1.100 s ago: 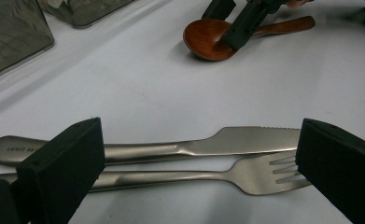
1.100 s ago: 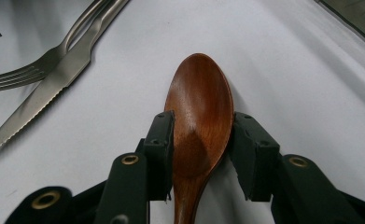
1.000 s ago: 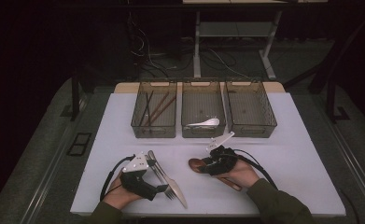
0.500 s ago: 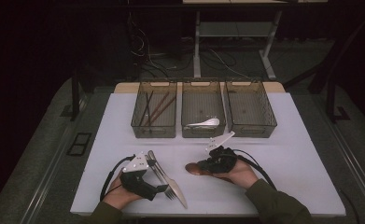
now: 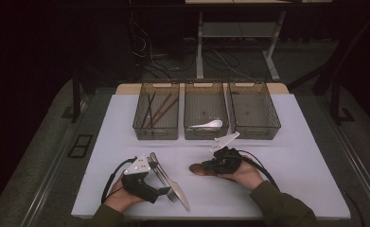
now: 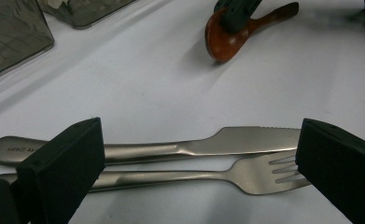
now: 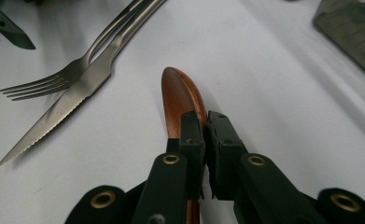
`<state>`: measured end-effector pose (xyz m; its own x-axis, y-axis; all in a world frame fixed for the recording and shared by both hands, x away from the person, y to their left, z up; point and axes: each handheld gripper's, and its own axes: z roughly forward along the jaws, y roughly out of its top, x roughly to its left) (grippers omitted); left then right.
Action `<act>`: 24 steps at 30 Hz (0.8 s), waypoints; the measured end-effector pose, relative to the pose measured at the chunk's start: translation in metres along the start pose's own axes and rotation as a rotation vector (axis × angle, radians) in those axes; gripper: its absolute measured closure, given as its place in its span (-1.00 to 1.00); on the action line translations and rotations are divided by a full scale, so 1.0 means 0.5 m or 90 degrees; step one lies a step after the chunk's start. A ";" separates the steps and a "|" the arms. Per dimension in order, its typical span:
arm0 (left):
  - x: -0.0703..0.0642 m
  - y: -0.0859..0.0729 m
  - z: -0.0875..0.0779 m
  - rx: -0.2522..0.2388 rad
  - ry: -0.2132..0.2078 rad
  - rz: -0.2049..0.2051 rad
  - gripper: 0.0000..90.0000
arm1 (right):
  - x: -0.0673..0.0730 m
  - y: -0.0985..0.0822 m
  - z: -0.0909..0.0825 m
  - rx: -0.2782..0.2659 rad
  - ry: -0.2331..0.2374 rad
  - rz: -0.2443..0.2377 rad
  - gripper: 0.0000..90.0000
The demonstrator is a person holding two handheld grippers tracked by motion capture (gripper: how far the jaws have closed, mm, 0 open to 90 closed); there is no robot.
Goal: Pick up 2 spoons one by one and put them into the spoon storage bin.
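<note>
- The wooden spoon (image 7: 180, 100) lies on the white table (image 5: 291, 156), in front of the middle bin (image 5: 206, 111); your right gripper (image 7: 204, 128) has just been closing and now pinches the spoon near its bowl.
- Your left gripper (image 6: 194, 163) rests to the left of it, jaws wide apart, straddling a knife (image 6: 227, 142) and a fork (image 6: 245, 175) that lie side by side, untouched.
- A white spoon (image 5: 206, 125) lies in the middle bin, chopsticks (image 5: 156, 109) in the left bin (image 5: 140, 125).
</note>
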<state>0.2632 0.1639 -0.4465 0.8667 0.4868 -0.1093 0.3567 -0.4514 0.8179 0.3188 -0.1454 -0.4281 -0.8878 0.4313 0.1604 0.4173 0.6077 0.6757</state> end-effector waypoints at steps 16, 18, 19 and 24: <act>0.001 0.000 0.002 -0.001 -0.002 -0.001 -0.98 | -0.033 0.009 -0.053 -0.042 -0.034 0.014 0.89; 0.000 0.000 0.002 -0.002 -0.002 -0.002 -0.98 | -0.036 0.010 -0.060 -0.050 -0.038 0.015 0.89; 0.000 0.000 0.001 -0.001 -0.002 -0.001 -0.98 | -0.038 0.011 -0.064 -0.052 -0.039 0.016 0.89; 0.000 0.000 0.003 0.000 -0.002 -0.001 -0.98 | -0.043 0.015 -0.079 -0.065 -0.046 0.018 0.89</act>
<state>0.2637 0.1626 -0.4471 0.8672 0.4850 -0.1125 0.3579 -0.4503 0.8180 0.3337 -0.1765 -0.3981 -0.8581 0.4966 0.1304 0.4167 0.5253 0.7419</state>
